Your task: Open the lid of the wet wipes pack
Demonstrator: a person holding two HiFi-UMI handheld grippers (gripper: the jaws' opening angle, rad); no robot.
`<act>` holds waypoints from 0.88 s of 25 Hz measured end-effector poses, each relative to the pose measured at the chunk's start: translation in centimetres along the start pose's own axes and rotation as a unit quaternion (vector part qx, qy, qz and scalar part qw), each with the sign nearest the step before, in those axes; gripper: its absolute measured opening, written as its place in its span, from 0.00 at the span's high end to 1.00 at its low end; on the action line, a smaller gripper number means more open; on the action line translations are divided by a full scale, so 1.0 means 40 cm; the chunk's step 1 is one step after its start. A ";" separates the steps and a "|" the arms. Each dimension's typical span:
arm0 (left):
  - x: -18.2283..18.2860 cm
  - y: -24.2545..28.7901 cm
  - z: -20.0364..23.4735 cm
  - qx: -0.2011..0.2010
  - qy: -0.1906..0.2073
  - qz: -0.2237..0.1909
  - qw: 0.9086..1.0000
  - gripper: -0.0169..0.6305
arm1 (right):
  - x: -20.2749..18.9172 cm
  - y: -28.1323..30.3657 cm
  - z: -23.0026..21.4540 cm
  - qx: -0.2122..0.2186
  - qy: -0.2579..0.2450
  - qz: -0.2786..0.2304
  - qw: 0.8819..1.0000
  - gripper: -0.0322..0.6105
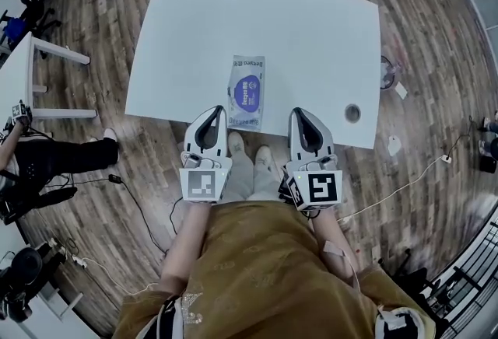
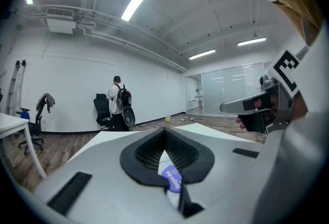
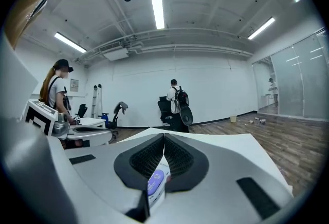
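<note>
My left gripper (image 1: 219, 110) and right gripper (image 1: 299, 113) are pressed together, empty — the wipes pack (image 1: 247, 92) lies just ahead between the 2, lengthwise, nearer the left.

Right tool (image 3: 163, 137) jaws together, wet wipes pack (image 3: 157, 182) glimpsed beyond them, person with backpack (image 3: 178, 102) far off

White table (image 1: 233, 11), wood-plank floor (image 1: 436, 57), white walls (image 3: 226, 89), strip lights (image 3: 156, 2).

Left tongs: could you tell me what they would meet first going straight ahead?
Probably nothing nearby: the left tongs point level over the table, wipes pack lower right; height unclear.
</note>
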State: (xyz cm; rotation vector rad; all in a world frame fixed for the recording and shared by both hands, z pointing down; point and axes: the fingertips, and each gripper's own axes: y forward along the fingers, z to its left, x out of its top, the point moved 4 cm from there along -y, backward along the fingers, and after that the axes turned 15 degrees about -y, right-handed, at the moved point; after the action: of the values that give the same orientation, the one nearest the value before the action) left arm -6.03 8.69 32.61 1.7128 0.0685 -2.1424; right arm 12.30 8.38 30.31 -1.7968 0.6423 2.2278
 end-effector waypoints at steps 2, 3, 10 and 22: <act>-0.021 0.007 0.017 -0.002 -0.006 0.011 1.000 0.97 | -0.013 0.030 0.016 0.007 0.000 0.011 1.000 0.94; -0.034 0.011 0.021 -0.004 -0.007 0.015 1.000 0.97 | -0.021 0.041 0.023 0.011 0.001 0.016 1.000 0.94; -0.096 0.042 0.034 -0.025 -0.010 0.034 0.999 0.97 | -0.064 0.091 0.045 0.026 0.005 0.039 0.999 0.94; -0.207 0.072 0.057 -0.028 -0.002 0.096 0.995 0.97 | -0.178 0.157 0.074 0.077 0.031 0.109 0.991 0.93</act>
State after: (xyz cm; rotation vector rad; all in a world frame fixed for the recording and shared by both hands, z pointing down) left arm -5.76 7.67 41.61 1.6145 -0.0347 -1.9851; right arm 8.72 4.94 38.96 -1.8010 1.0383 2.1901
